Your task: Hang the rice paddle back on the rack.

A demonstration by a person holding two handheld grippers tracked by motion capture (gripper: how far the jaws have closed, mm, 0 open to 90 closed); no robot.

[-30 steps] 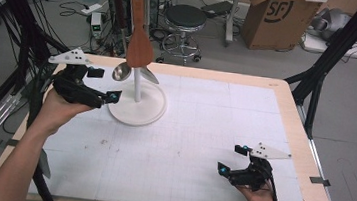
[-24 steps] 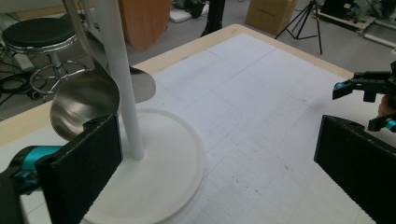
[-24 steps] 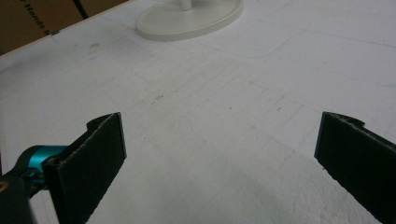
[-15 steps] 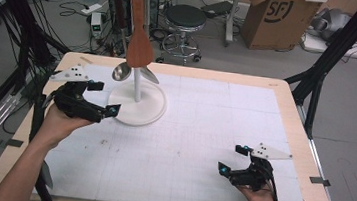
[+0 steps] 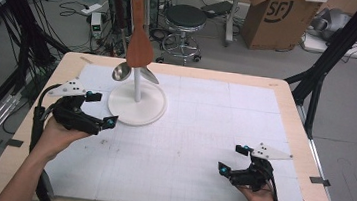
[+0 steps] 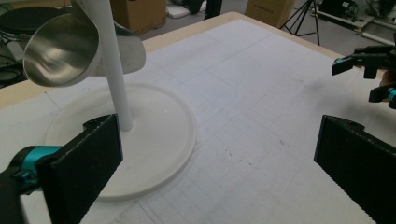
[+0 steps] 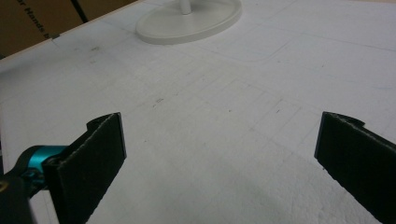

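A white utensil stand (image 5: 135,107) with a round base sits at the table's far left. From its top hang a wooden spatula (image 5: 139,31), a metal spoon (image 5: 121,72) and a second metal utensil (image 5: 149,75). My left gripper (image 5: 101,108) is open and empty, just left of the base's rim. In the left gripper view the base (image 6: 154,140), pole (image 6: 112,70) and spoon bowl (image 6: 58,53) lie close ahead of the left gripper (image 6: 219,168). My right gripper (image 5: 232,158) rests open and empty near the front right. In the right gripper view the right gripper (image 7: 219,163) faces bare sheet, with the base (image 7: 191,18) far off.
A white gridded sheet (image 5: 203,133) covers the wooden table (image 5: 295,118). Behind the table are a stool (image 5: 185,18), a cardboard box (image 5: 271,14), cables and black tripod legs (image 5: 320,70). The right gripper (image 6: 369,70) appears far off in the left gripper view.
My left gripper has drawn back from the stand toward the near edge and dropped lower. The right gripper has stayed where it was.
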